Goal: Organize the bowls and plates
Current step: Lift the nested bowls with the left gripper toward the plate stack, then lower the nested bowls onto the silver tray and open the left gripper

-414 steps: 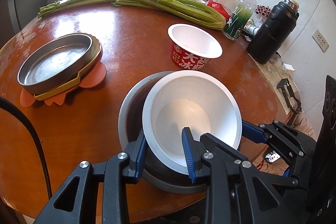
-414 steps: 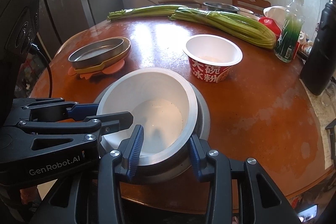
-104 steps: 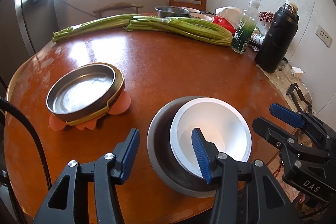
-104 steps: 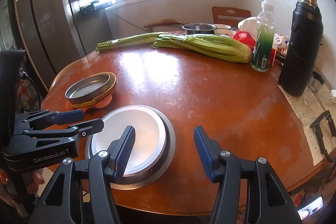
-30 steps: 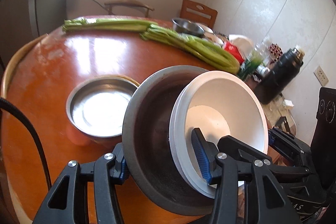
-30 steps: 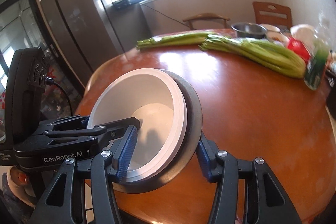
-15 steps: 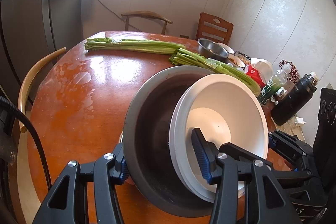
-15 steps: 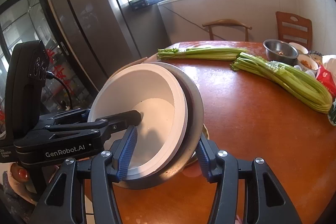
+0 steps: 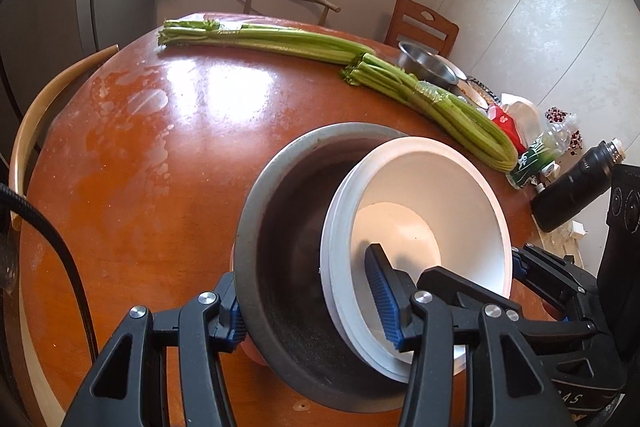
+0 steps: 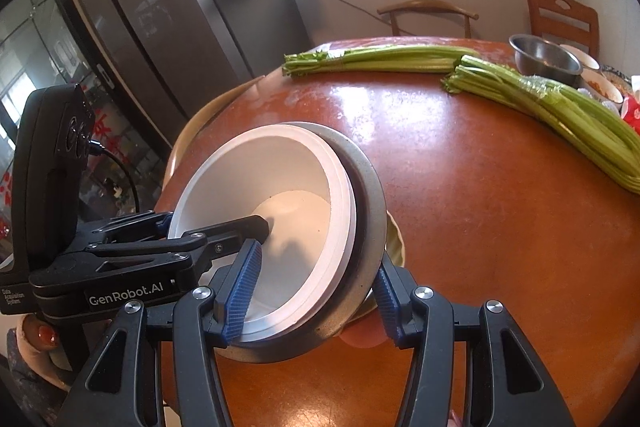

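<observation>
1. The left tongs (image 9: pixel 308 311) and right tongs (image 10: pixel 316 291) each clamp the rim of the metal bowl (image 9: pixel 288 239).
2. White bowls (image 9: pixel 432 203) nest inside, tilted above the worktop (image 9: pixel 168 155).

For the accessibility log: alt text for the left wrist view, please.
The left gripper clamps a grey metal bowl with nested white bowls inside, tilted above a round wooden table. The right gripper grips the far rim; celery bunches lie behind.
</observation>
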